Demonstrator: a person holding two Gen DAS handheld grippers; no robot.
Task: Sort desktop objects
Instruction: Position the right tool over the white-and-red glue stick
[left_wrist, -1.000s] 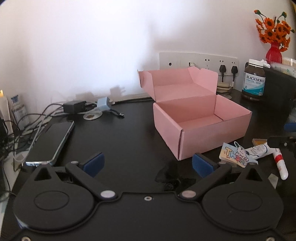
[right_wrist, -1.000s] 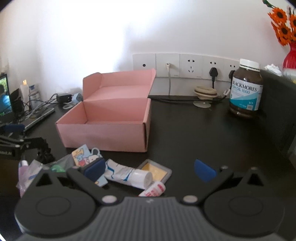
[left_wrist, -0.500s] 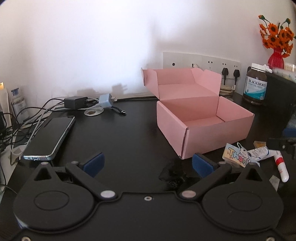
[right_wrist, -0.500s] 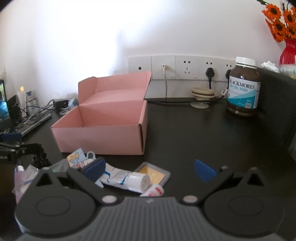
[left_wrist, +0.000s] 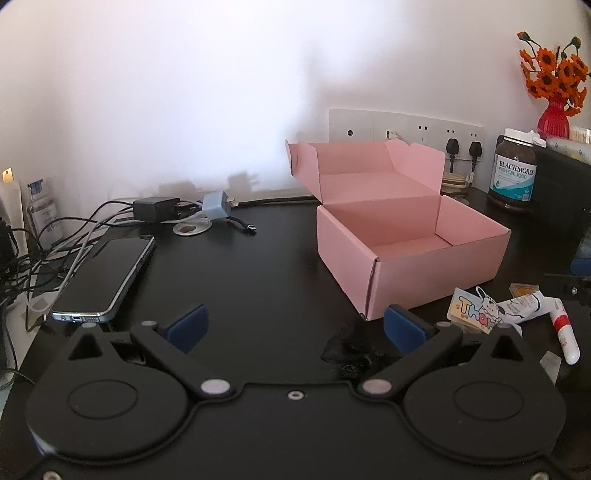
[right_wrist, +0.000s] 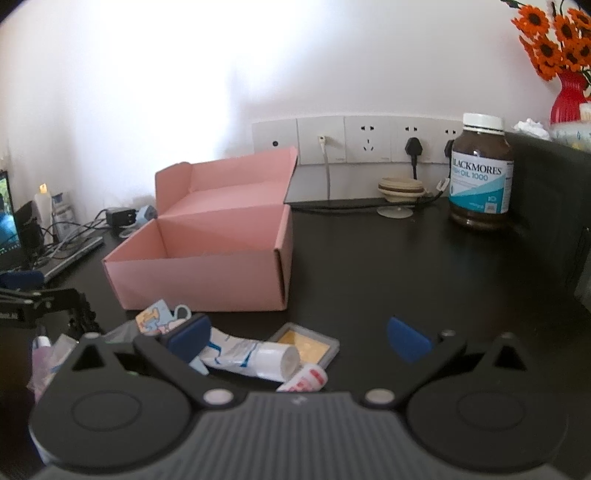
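Note:
An open, empty pink cardboard box (left_wrist: 410, 251) stands on the black desk; it also shows in the right wrist view (right_wrist: 207, 258). In front of it lie a cartoon card (left_wrist: 476, 310), a white tube (right_wrist: 255, 356), a red-and-white tube (left_wrist: 563, 332) and a small square case with a yellow inside (right_wrist: 306, 343). My left gripper (left_wrist: 295, 326) is open and empty, left of these items. My right gripper (right_wrist: 299, 338) is open and empty, hovering just over the white tube and the case. A pink-capped item in clear wrap (right_wrist: 42, 354) lies at the far left.
A phone (left_wrist: 105, 277), chargers and cables (left_wrist: 177, 210) lie at the left. A fish oil bottle (right_wrist: 480, 173), wall sockets (right_wrist: 369, 142), a black box (right_wrist: 550, 206) and a red vase with orange flowers (left_wrist: 552, 85) are at the back right.
Both grippers have drawn back and risen slightly; the box looks a little further away. Both stay open and nothing on the desk has moved.

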